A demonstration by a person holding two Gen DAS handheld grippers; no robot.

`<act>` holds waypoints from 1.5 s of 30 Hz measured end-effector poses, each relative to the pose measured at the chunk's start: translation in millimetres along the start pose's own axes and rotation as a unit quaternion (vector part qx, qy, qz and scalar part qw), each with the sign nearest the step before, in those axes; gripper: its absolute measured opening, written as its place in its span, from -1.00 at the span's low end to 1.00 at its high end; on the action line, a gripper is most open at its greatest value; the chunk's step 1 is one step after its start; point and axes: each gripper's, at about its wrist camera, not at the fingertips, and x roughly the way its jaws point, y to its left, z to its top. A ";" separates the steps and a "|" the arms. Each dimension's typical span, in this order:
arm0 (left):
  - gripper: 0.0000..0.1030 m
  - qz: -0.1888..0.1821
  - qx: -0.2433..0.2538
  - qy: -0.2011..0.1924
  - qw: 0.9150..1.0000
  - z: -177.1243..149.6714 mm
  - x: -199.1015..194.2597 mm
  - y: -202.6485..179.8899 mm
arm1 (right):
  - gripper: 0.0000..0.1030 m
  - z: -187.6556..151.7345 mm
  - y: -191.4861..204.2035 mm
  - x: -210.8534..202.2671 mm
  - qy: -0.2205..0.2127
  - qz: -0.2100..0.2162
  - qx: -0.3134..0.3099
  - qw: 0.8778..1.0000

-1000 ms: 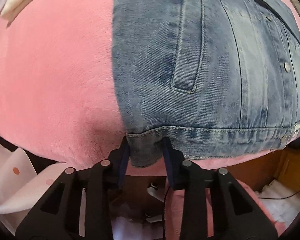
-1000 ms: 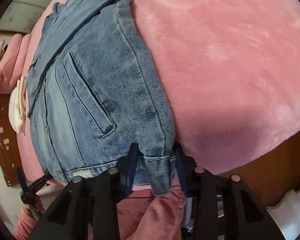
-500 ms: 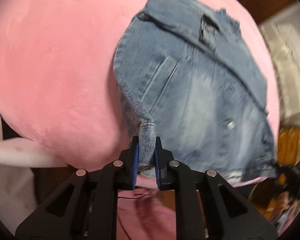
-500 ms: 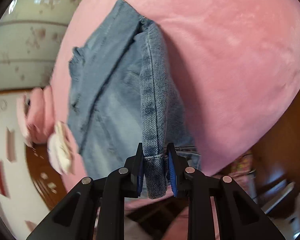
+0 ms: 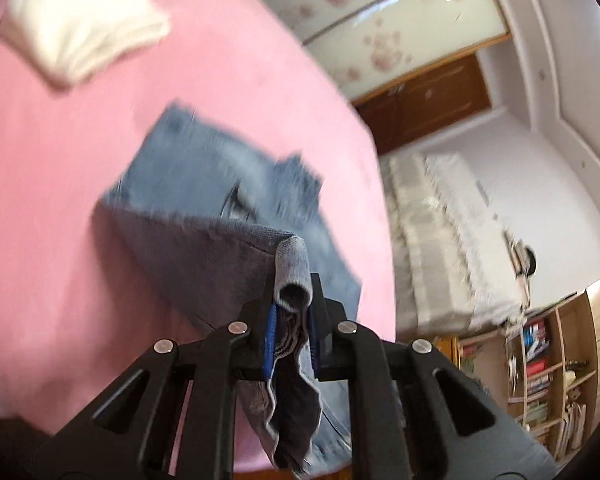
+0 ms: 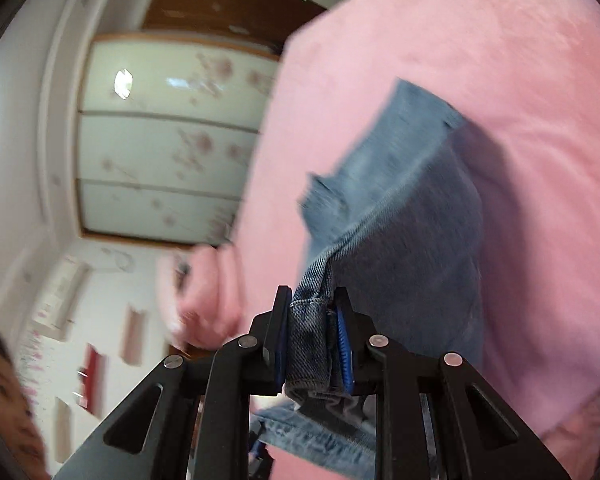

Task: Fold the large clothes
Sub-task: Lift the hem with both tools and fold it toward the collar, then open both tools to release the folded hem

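Two grippers hold one garment. Left wrist view: the left gripper [image 5: 293, 334] is clamped on a bunched hem corner of the denim jacket [image 5: 204, 184]; the far part lies on the pink bed [image 5: 60, 168]. Right wrist view: the right gripper [image 6: 312, 342] pinches the opposite hem corner of the jacket [image 6: 404, 240]. Denim is heavy, fairly stiff and not slippery; thick seamed hem corners probably offer the most secure hold.
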 end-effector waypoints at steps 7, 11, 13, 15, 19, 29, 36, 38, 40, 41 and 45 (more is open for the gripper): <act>-0.82 0.010 -0.037 -0.065 0.997 64.2 -5.0 -16.5 | -0.62 57.1 39.4 16.8 -0.044 0.044 0.000 0.998; -0.82 0.050 -0.033 -0.067 0.996 86.9 12.6 -23.0 | -0.62 81.4 43.4 43.5 -0.042 0.062 0.016 0.997; -0.82 0.067 -0.049 -0.075 0.994 102.0 28.6 -22.6 | -0.62 91.4 44.4 67.7 -0.042 0.063 0.028 0.997; -0.82 0.078 -0.074 -0.084 0.991 116.0 47.1 -17.6 | -0.62 109.1 37.0 87.8 -0.048 0.069 0.050 0.995; -0.82 0.151 -0.042 -0.085 0.984 147.6 99.6 -19.0 | -0.62 145.0 28.8 131.0 -0.085 0.014 0.042 0.995; -0.81 0.243 -0.046 -0.051 0.968 187.6 217.4 -7.3 | -0.61 198.0 20.7 238.9 -0.052 -0.129 0.000 0.990; -0.33 0.303 0.016 -0.050 0.952 189.2 222.9 -21.7 | -0.46 213.4 -4.9 250.4 -0.054 -0.192 0.013 0.980; 0.31 0.312 0.022 -0.056 0.948 190.6 218.9 -30.2 | -0.33 215.2 -5.5 244.5 -0.087 -0.210 0.001 0.974; 0.36 0.311 0.028 -0.065 0.948 185.8 217.0 -33.9 | -0.19 215.2 3.0 239.4 -0.116 -0.220 -0.028 0.968; 0.36 0.311 0.029 -0.059 0.948 183.1 216.4 -37.1 | -0.10 214.7 5.9 240.1 -0.116 -0.226 -0.039 0.966; 0.36 0.315 0.038 0.008 0.948 164.5 235.4 -34.6 | -0.06 209.6 14.4 251.4 -0.085 -0.251 -0.077 0.961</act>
